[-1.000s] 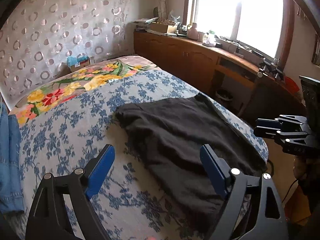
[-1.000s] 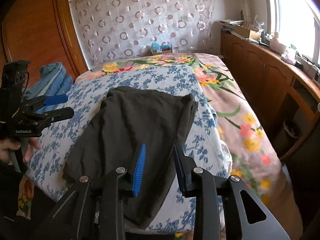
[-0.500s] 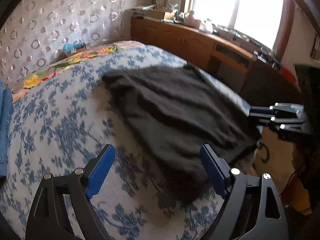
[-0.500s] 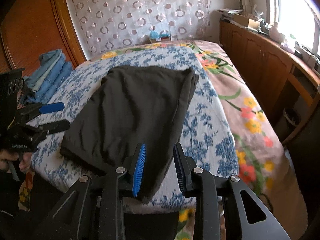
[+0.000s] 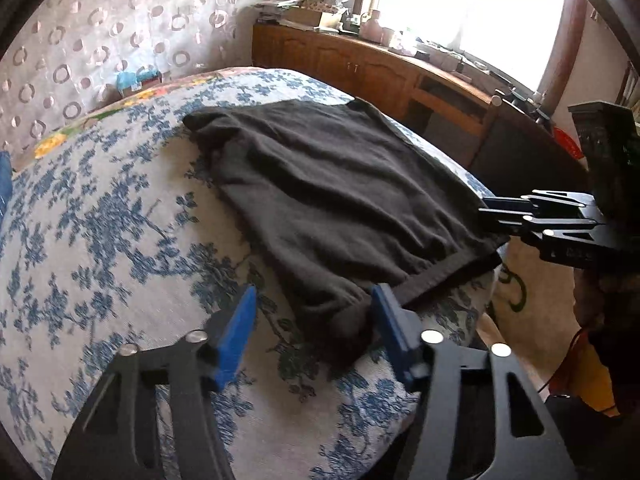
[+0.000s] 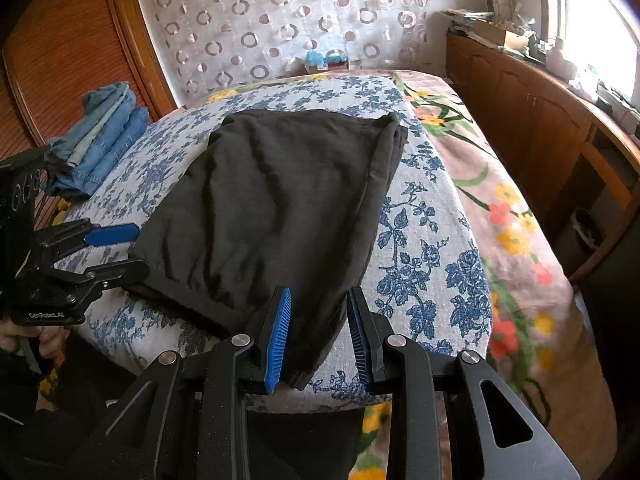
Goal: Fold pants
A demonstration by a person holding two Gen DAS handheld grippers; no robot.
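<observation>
Straddling the near corner of the dark pants, the left gripper has just been closing its jaws; the cloth lies between the blue pads, one pad at its edge, the other off it over the bedspread, so it is not yet clenched. The right gripper stands narrowly parted over the other near corner, cloth between its pads, though whether they press on it I cannot tell. A hand shows under the left gripper in the right wrist view.

The pants lie folded flat on a blue-flowered bedspread, their near hem at the bed's edge. Beside this cover runs a pink blanket with bright flowers. A stack of blue jeans sits at the far side of the bed, well apart from the pants. Behind the bed hangs a curtain patterned with rings; wooden cabinets cluttered on top run under a bright window.
</observation>
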